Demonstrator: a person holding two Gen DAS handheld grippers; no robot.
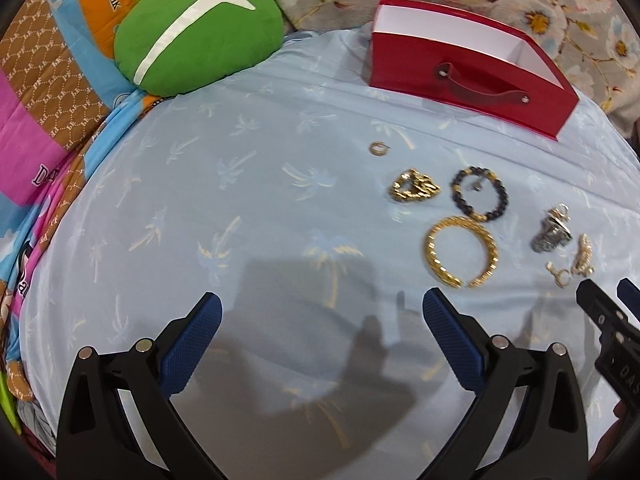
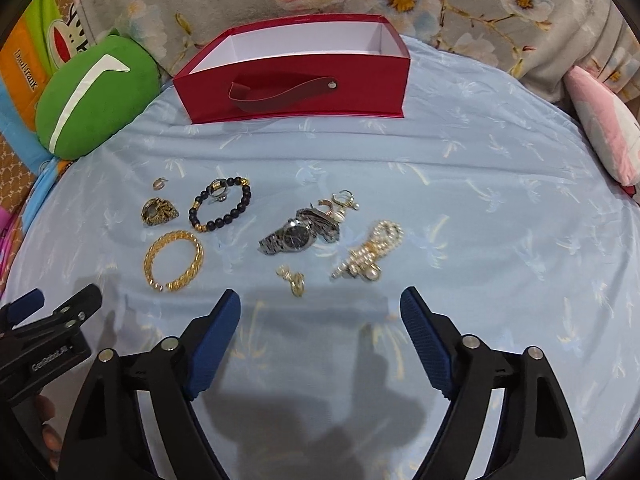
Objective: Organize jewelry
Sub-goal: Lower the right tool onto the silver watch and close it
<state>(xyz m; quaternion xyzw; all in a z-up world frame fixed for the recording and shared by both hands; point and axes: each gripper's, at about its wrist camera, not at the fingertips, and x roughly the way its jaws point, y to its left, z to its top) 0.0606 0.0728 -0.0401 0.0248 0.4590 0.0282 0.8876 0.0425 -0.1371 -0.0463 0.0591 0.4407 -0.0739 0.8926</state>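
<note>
**Status: sorting not started, all jewelry outside the box**

The red box [image 2: 296,92] stands beyond both tongs; the part of its white interior that shows holds nothing. Every piece lies on the blue sheet [image 2: 460,208] between tongs and box.

The left gripper [image 1: 322,312] and right gripper [image 2: 320,308] are spread wide and hold nothing.

Ahead-left of the right gripper: gold bangle [image 2: 174,260], black bead bracelet [image 2: 221,208], gold chain cluster [image 2: 159,211]. Directly ahead: watch [image 2: 298,234], pearl bracelet [image 2: 370,256], small gold earring [image 2: 294,280].

View differences: the right wrist camera shows watch and pearls clearly; the left wrist camera crowds them toward its right edge. Judged remaining: transfer of all pieces.
</note>
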